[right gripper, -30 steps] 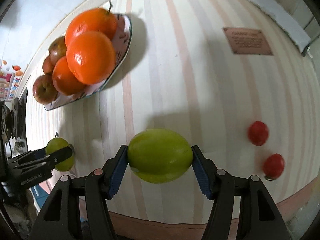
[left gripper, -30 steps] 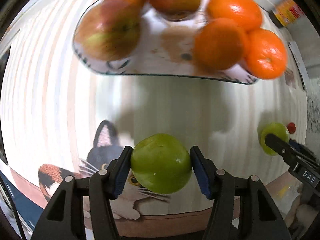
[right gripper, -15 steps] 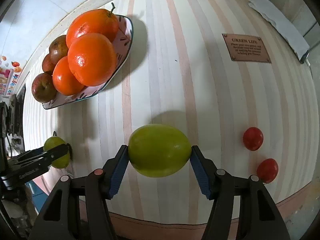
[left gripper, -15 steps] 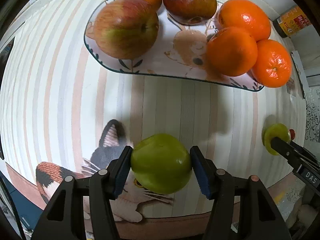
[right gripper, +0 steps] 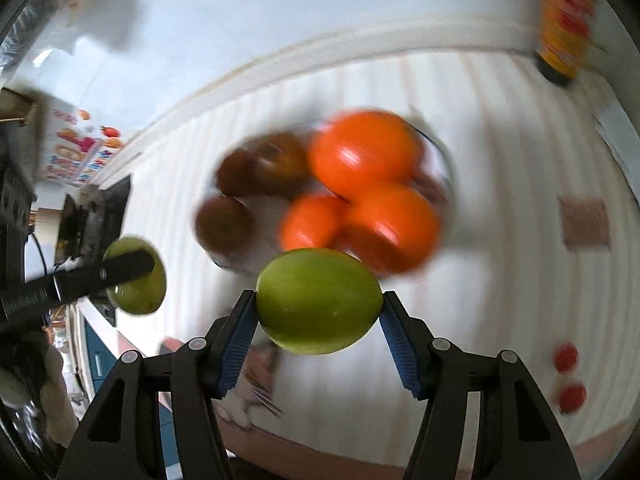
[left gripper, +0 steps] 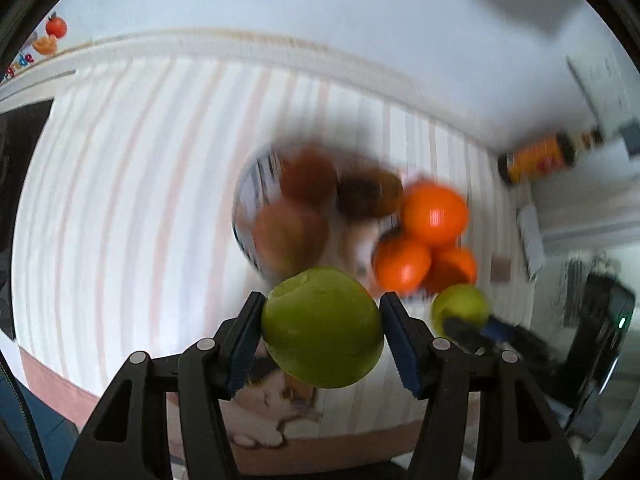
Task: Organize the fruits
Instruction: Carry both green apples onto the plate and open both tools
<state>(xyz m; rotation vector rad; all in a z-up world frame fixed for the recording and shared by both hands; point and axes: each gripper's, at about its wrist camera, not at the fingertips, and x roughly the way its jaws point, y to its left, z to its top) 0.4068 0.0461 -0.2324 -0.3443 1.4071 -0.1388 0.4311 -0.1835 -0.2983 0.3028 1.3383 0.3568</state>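
Left wrist view: my left gripper point(left gripper: 322, 330) is closed on a green apple point(left gripper: 322, 328), pads pressed to both its sides, lifted clear of the striped tablecloth point(left gripper: 120, 200).
Plate point(left gripper: 244, 216): blurred, mid-cloth beyond the apple; brown-red apples point(left gripper: 290, 236) on its left, oranges point(left gripper: 434, 212) on its right.
Right wrist view: my right gripper point(right gripper: 318, 304) grips a second green fruit point(right gripper: 318, 300) the same way, also off the cloth, in front of the plate.
Far right, near edge: two small red fruits point(right gripper: 568, 378).
Back right corner: dark bottle point(right gripper: 564, 20), blurred.
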